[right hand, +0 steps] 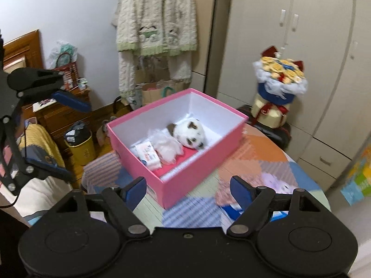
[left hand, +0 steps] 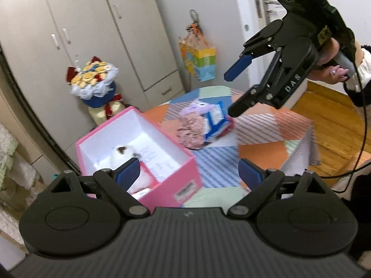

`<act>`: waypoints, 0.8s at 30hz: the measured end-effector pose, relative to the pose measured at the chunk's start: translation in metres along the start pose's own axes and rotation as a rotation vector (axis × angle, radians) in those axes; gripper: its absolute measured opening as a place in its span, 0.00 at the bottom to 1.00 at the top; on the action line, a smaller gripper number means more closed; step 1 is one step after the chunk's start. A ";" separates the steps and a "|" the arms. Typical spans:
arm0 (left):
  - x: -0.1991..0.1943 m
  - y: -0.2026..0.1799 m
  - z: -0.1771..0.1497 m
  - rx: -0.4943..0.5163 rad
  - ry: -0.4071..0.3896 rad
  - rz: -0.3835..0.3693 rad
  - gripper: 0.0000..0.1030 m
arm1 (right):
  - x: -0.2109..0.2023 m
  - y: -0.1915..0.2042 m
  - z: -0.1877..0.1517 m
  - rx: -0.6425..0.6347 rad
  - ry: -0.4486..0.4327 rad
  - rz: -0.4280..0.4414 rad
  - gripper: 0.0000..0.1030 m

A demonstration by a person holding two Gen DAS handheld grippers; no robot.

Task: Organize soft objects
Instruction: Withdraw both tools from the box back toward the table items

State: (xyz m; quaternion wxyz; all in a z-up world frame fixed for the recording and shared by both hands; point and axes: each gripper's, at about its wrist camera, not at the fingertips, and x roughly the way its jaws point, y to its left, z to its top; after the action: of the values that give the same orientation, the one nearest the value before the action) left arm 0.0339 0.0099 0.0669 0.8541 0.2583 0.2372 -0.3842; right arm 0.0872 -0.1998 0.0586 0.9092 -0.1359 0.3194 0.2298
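A pink box (right hand: 178,139) is seen open on the patchwork tablecloth (right hand: 252,153), with a panda plush (right hand: 190,134), a white fluffy item (right hand: 167,147) and a tissue pack (right hand: 148,154) inside. Right of the box, a purple plush (left hand: 198,108) and a blue-white pack (left hand: 216,119) are left together on the cloth. The left gripper (left hand: 189,173) and right gripper (right hand: 187,191) are held above the table, jaws spread apart, nothing between them.

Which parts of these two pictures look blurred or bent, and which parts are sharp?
Left wrist view: the toys on the table are smeared; the cupboard lines curve; the left gripper is sharp. Right wrist view: the pink box and panda are fairly clear; the table's near edge is blurred; dark corners show the fisheye rim.
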 end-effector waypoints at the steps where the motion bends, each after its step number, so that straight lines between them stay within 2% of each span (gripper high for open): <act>1: 0.002 -0.005 0.001 0.001 0.004 -0.014 0.89 | -0.004 -0.004 -0.007 0.013 -0.005 -0.007 0.81; 12: 0.046 -0.049 0.014 -0.042 0.070 -0.173 0.89 | -0.030 -0.038 -0.059 0.111 -0.010 -0.042 0.81; 16: 0.066 -0.057 0.022 -0.084 0.101 -0.204 0.89 | -0.032 -0.053 -0.069 0.128 -0.015 -0.037 0.81; 24: 0.104 -0.058 0.033 -0.201 0.131 -0.239 0.88 | -0.020 -0.087 -0.085 0.176 -0.016 0.025 0.81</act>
State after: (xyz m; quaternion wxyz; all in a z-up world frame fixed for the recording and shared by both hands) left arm 0.0571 -0.0994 0.0137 0.8066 0.1661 0.3588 -0.4394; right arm 0.0729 -0.3146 0.0159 0.9171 -0.0498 0.3329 0.2135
